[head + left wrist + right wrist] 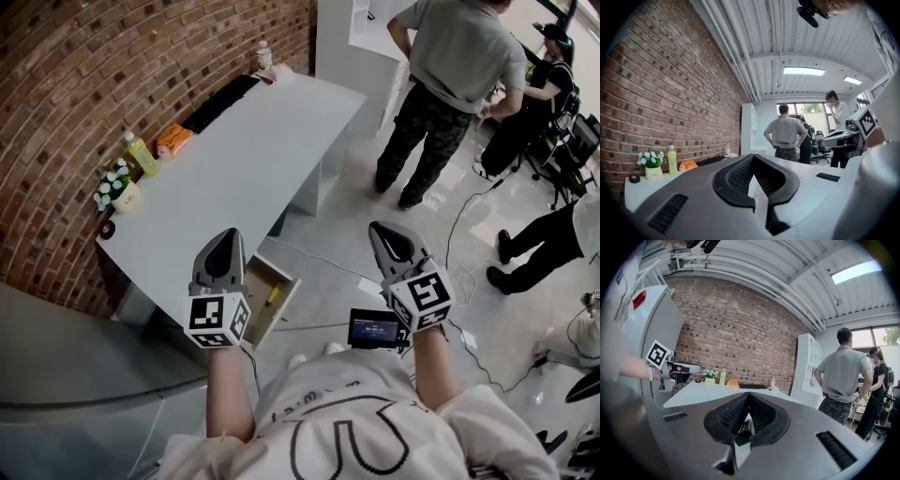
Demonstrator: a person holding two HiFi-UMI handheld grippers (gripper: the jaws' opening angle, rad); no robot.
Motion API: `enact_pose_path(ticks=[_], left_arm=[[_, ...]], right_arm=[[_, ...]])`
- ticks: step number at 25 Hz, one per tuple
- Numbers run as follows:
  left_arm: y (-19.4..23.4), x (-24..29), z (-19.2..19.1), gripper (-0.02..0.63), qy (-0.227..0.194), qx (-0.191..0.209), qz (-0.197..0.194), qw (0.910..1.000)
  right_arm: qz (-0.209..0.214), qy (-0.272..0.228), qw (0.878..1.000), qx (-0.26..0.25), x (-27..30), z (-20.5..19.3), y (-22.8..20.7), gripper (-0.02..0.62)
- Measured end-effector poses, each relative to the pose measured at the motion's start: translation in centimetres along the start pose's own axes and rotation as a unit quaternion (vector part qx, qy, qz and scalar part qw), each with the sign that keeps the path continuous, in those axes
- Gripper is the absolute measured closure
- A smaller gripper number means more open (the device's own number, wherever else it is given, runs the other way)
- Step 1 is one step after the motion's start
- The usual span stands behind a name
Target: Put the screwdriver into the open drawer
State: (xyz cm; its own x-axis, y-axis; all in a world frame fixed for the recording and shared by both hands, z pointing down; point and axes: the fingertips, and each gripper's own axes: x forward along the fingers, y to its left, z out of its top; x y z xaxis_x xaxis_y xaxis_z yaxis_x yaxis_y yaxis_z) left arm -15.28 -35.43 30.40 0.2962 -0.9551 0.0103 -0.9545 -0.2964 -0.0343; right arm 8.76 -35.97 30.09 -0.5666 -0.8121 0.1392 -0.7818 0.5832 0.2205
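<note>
1. A white table (253, 159) runs along the brick wall on the left. Under its near end the drawer (289, 302) stands open, and the yellow screwdriver (273, 294) lies inside. The left gripper (229, 234) and right gripper (382, 228) are both raised.
2. Left gripper view: fingers pressed together, holding nothing.
3. Right gripper view: fingers likewise closed and empty.

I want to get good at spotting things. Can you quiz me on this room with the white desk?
1. True or false: the drawer under the white desk is closed.
2. What stands next to the flower pot? A) a yellow bottle B) a red cup C) a blue box
3. Fill in: the jaws of the left gripper and the right gripper are ____.
Key: 1 false; 2 A; 3 shut.
</note>
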Motion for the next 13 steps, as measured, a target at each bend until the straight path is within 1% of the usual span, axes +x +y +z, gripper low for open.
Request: enact_pose_path(ticks=[13], left_arm=[[-0.6, -1.1, 0.8, 0.594, -0.013, 0.01, -0.007, 0.9998]], right_arm=[[0.003, -0.004, 1.0, 0.0, -0.9, 0.1, 0.9, 0.577]])
